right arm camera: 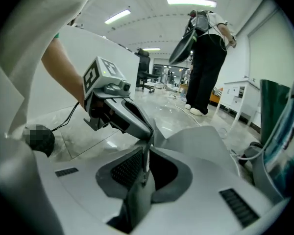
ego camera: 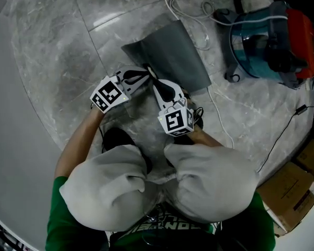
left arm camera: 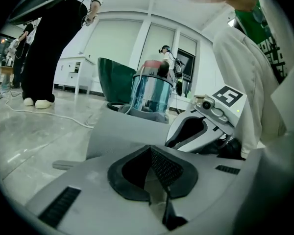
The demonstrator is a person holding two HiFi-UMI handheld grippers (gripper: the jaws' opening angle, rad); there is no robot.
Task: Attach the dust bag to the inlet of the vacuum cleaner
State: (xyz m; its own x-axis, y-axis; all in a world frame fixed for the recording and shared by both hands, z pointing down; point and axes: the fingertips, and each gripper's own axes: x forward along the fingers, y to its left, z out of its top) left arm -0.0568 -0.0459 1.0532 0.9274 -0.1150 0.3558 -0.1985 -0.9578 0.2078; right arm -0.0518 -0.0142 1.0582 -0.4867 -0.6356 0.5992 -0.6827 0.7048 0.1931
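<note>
Dust bag (ego camera: 167, 54) at centre, near edge pinched by left gripper (ego camera: 145, 73) and right gripper (ego camera: 153, 80); vacuum cleaner (ego camera: 272, 41) at 2 o'clock, well apart; judged: grasp done, carry and fitting to inlet remain.

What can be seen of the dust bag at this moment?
The dust bag is a flat, grey, roughly rectangular sheet that looks like thin fabric or paper. It lies spread on the marble floor, apart from the vacuum. The left gripper and the right gripper both pinch its near edge, which bends up off the floor. No opening shows on it.
</note>
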